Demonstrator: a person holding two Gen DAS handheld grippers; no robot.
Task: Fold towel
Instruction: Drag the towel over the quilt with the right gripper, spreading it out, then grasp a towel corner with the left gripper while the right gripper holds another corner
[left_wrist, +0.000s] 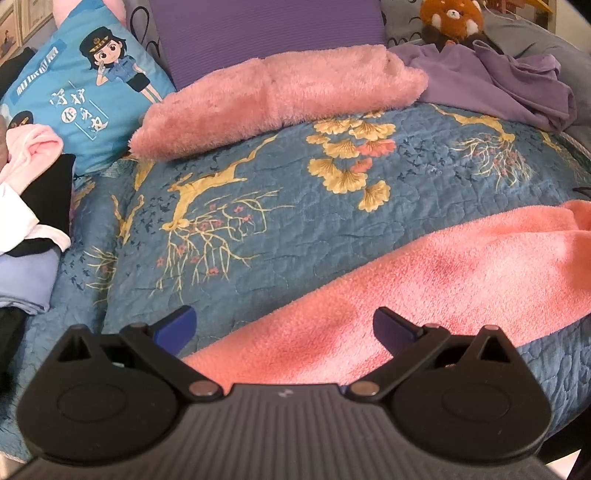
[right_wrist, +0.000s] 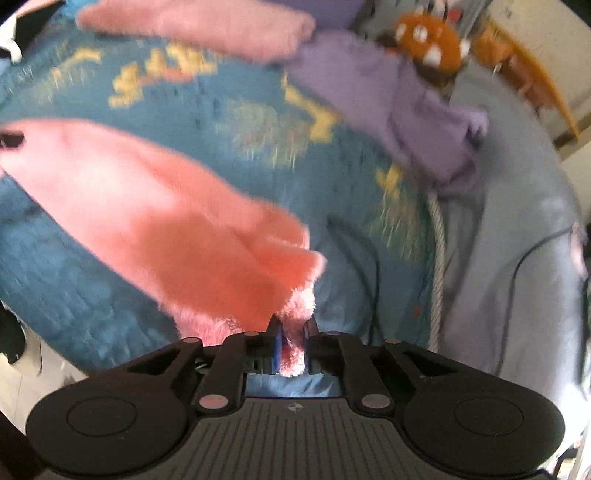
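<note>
Closest in the right wrist view, the right gripper (right_wrist: 292, 341) has its jaws pinched onto a corner of the pink towel (right_wrist: 155, 218), a tuft of pile squeezed between the two blue pads. From that pinch the towel stretches up and to the left across the blue quilt (right_wrist: 207, 110), narrowing toward the left edge of the picture; this whole view is blurred, so finer detail cannot be read. In the left wrist view, the left gripper (left_wrist: 284, 326) has its fingers spread wide with nothing between them, hovering just above the near end of the same towel (left_wrist: 424, 280), which lies in a long band from the bottom centre to the right edge, its far end bunched into folds.

Beyond the towel the quilt (left_wrist: 280, 192) shows yellow ginkgo leaves and branching patterns. On the left edge sits a pile of clothes (left_wrist: 26, 206) in pink, black, white and pale blue. Farther back a fluffy pink blanket (left_wrist: 280, 96) lies rolled across the quilt, with a blue cartoon pillow (left_wrist: 88, 85) to its left and a crumpled purple garment (left_wrist: 491, 85) to its right. Behind those stand a purple cushion (left_wrist: 266, 29) and, at the top right, a brown plush toy (left_wrist: 452, 18).
</note>
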